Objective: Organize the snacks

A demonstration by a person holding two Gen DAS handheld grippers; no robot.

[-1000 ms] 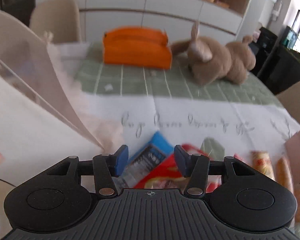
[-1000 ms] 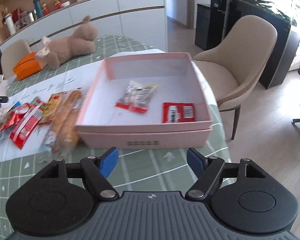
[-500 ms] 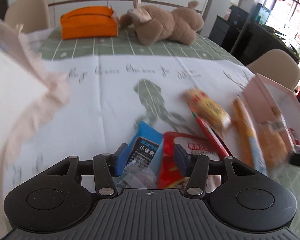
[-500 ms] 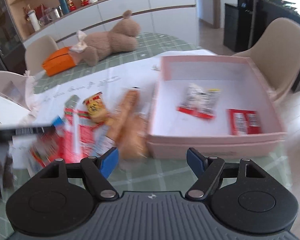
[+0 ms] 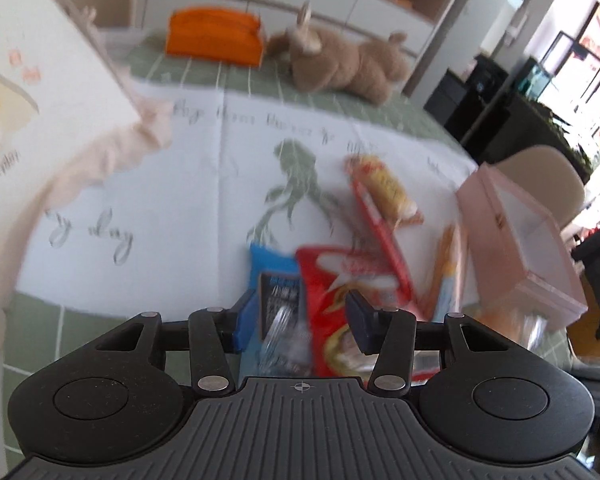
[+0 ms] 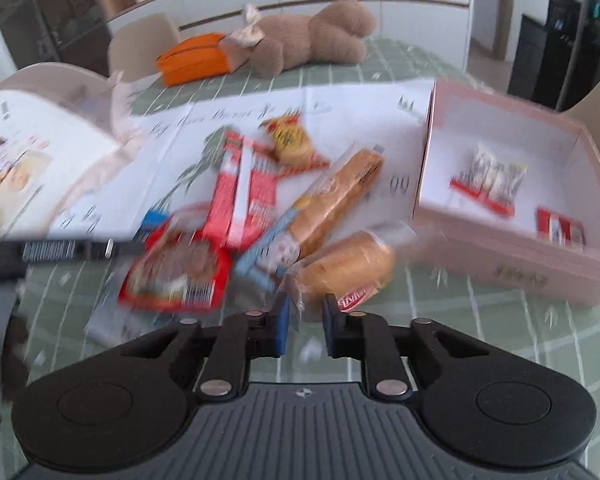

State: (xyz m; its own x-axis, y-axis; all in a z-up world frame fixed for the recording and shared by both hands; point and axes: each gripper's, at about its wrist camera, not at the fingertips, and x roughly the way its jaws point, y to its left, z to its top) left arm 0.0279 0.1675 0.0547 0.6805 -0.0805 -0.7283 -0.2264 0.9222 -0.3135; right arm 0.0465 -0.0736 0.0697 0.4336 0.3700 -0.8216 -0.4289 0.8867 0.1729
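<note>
Snack packets lie in a blurred heap on the white paper. In the left wrist view a blue packet point(image 5: 276, 280) and a red packet point(image 5: 340, 280) sit between the fingers of my left gripper point(image 5: 302, 320). Its jaws are closing, and the pads do not visibly press on either packet. My right gripper point(image 6: 306, 324) is shut on the clear wrapper end of a round bread packet point(image 6: 348, 268). To the right stands the pink box point(image 6: 500, 264), with two small packets point(image 6: 488, 176) inside.
A long bread packet point(image 6: 340, 188), red stick packets point(image 6: 240, 188) and a yellow snack point(image 6: 288, 140) lie in the heap. At the back of the green cloth are a plush toy point(image 6: 312, 36) and an orange pouch point(image 6: 192, 56). A white carton point(image 6: 32, 152) stands on the left.
My right gripper swung left from the pink box to the heap and went from wide open to shut at the bread packet. The left gripper shifted, with the blue and red packets still between its fingers.
</note>
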